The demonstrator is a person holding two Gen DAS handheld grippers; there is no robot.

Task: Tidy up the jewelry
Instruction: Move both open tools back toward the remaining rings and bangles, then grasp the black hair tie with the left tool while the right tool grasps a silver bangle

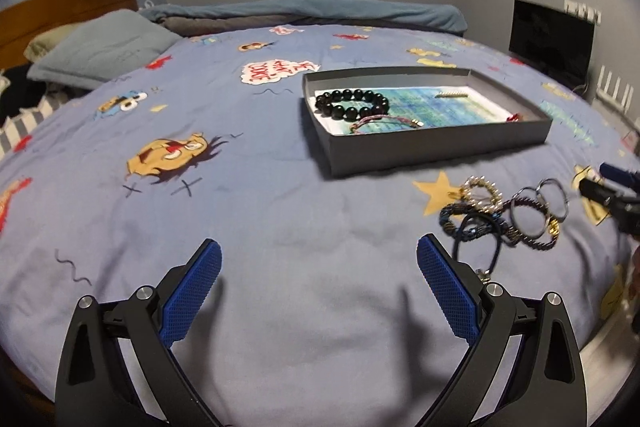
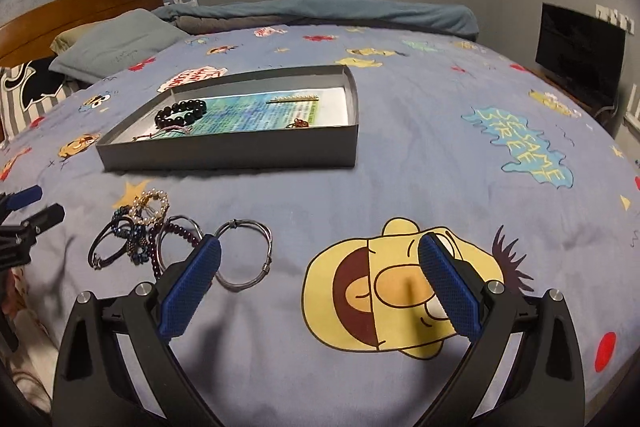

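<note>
While both grippers hang over the bedsheet (image 2: pixel 400 167) with nothing in them, the job looks partly done: the grey box (image 2: pixel 224 157) already holds a black bead bracelet (image 1: pixel 352 103), a pink cord bracelet (image 1: pixel 374 123), a small gold bar piece (image 2: pixel 294 100) and something reddish in the corner (image 1: pixel 513 116). The rest sits in a tangled pile (image 1: pixel 504 217) on the sheet in front of the box.

The left gripper (image 1: pixel 318 269) has its jaws spread wide over bare sheet, pile just to its right. The right gripper (image 2: pixel 320 267) is spread wide too, its left finger right beside the silver bangle (image 2: pixel 244 255).

What could go wrong, I reckon: the pieces overlap, so pinching one loop could drag its neighbours along or drop them short of the box. The soft sheet gives too, so a thin bangle could slip from the pads or the fingers could snag fabric.

The right view shows the silver bangle lying a bit apart from the heap, plus the pearl bracelet (image 2: pixel 151 205) nearest the box. The left view shows the box contents far better.
</note>
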